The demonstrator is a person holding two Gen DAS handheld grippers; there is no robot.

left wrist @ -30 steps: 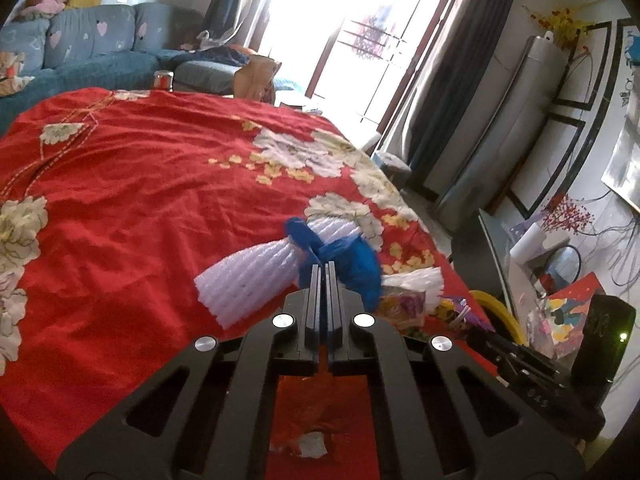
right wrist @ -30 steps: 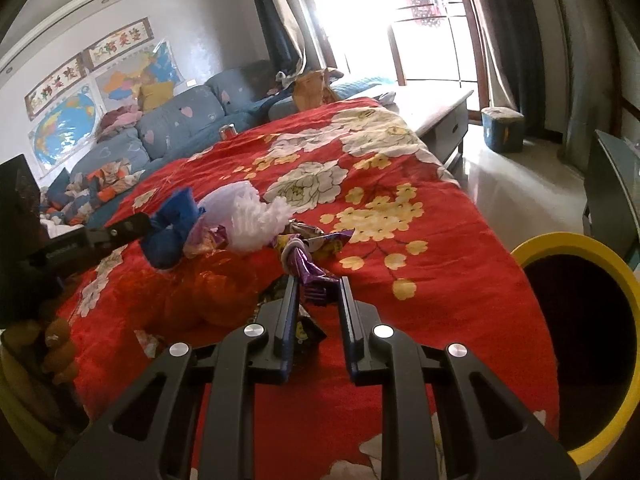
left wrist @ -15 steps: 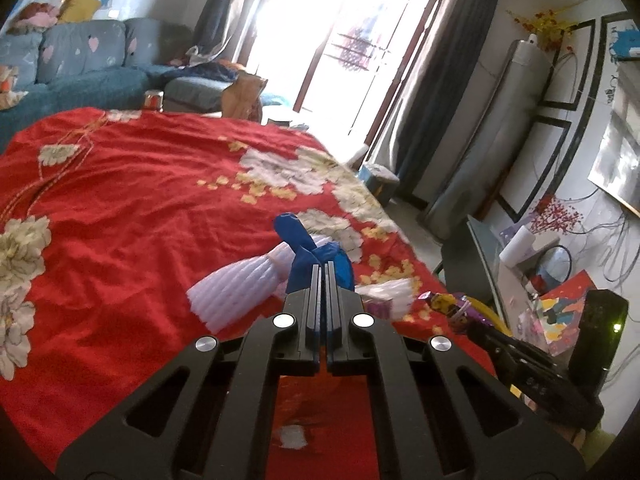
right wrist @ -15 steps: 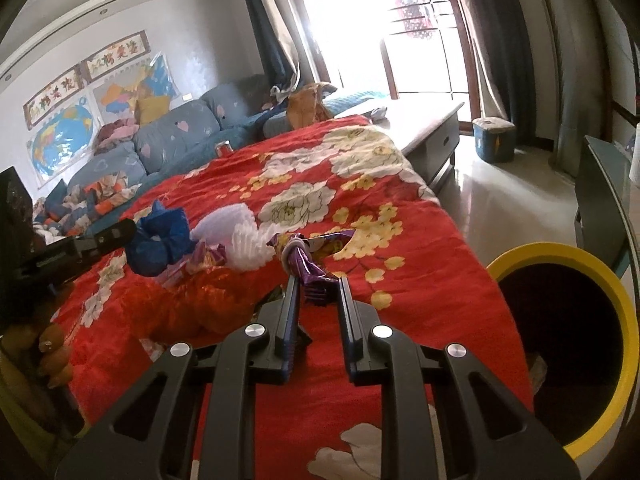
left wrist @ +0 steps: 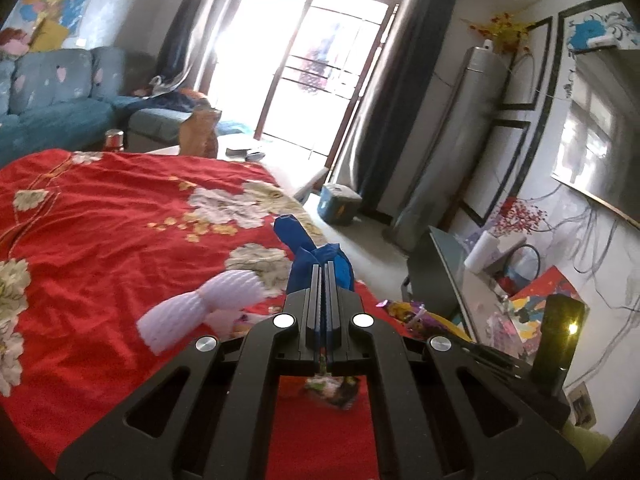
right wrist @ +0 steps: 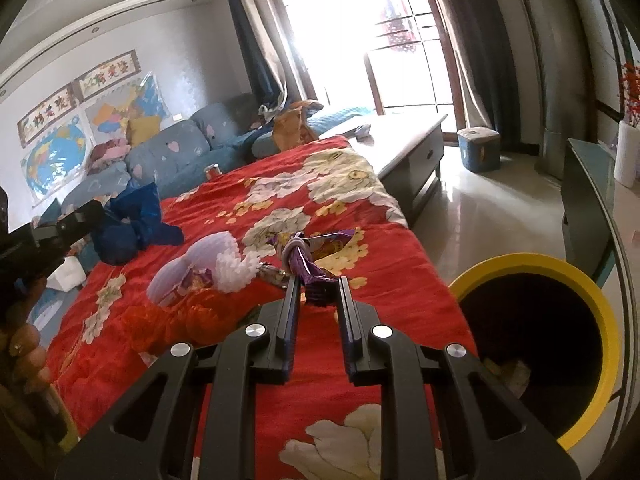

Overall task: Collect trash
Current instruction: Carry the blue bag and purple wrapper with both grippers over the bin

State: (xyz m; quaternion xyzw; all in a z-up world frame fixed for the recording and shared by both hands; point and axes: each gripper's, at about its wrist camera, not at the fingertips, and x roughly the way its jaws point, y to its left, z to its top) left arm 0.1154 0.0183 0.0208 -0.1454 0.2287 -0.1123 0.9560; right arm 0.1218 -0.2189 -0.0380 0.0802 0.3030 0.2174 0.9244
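While a red floral cloth covers the worktop, the left hand-held gripper is seen with its jaws pressed fully together on a crumpled blue plastic bag, which bulges out ahead of the fingertips. In the right wrist view the same blue plastic bag is seen lifted clear of the cloth at the tip of the left hand-held gripper, whose handle is held by a hand at the left edge.

The right hand-held gripper is held narrow, its jaws closed on a twisted purple snack wrapper that is bound with a pale band near its top. The wrapper is seen above the cloth, near the worktop's right edge.

A white foam fruit net is seen just left of the purple wrapper, with a second small purple wrapper tucked against it; in the left wrist view the foam net appears left of the closed fingers. An orange-red plastic bag lies crumpled on the cloth below the net.

A yellow-rimmed trash bin stands on the floor just beside the worktop, to the right of the right hand-held gripper, and some pale scraps are visible in its dark interior. A blue sofa is seen beyond the worktop.
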